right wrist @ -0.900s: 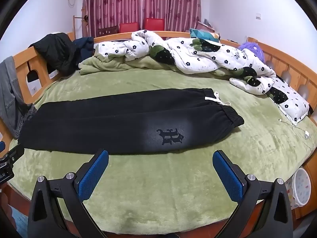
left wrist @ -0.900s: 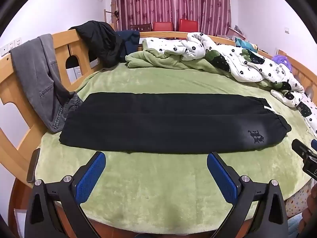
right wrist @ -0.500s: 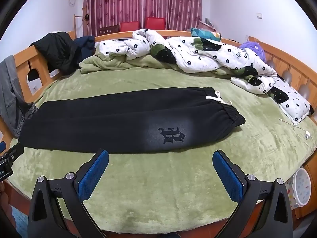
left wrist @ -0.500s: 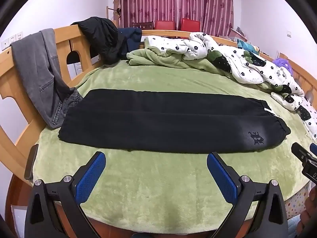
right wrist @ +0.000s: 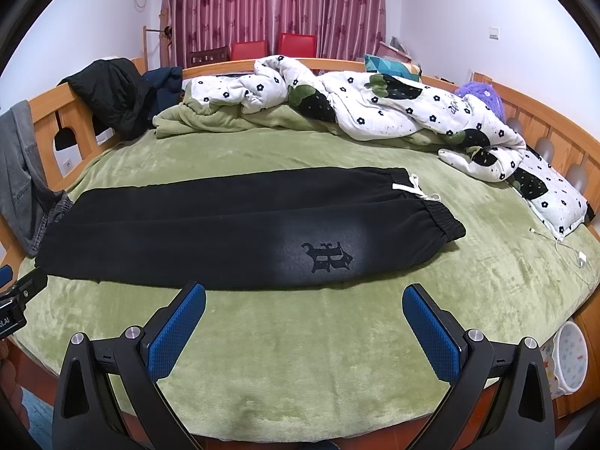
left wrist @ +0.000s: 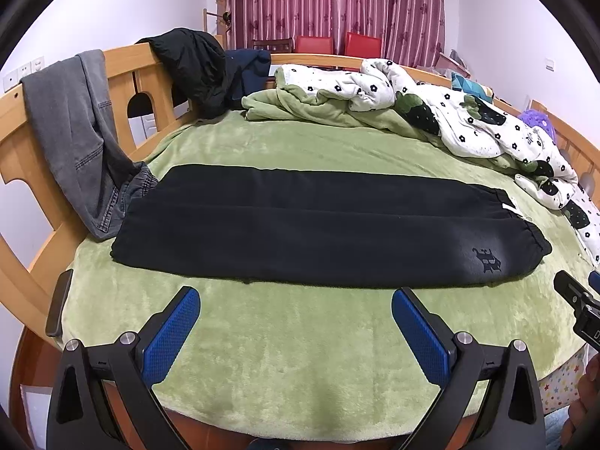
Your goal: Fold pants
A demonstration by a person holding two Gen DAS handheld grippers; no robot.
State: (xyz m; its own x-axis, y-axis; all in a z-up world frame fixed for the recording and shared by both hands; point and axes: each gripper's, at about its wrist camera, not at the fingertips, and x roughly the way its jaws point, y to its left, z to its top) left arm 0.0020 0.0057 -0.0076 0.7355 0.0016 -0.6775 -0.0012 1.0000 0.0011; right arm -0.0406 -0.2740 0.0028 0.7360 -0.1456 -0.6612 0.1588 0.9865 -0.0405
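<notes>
A: Where are the pants?

B: The black pants (left wrist: 318,225) lie flat on a green blanket (left wrist: 300,356) on a round bed, already folded lengthwise, one leg on the other. The waistband (right wrist: 442,221), with a white drawstring (right wrist: 412,187), points right; the leg ends point left. A dark emblem (right wrist: 328,257) sits near the waistband.

A: And the grippers?

B: The left gripper (left wrist: 294,302) has its jaws spread wide, blue pads (left wrist: 172,333) apart, holding nothing. It hovers over bare blanket just short of the pants' near edge. The right gripper (right wrist: 303,298) is the same: wide open, empty, just short of the edge near the emblem.

A: What else is around?

B: Grey jeans (left wrist: 78,131) hang over the wooden rail (left wrist: 123,52) at left, touching the leg ends. A flowered quilt (right wrist: 375,108) is bunched along the far side.
</notes>
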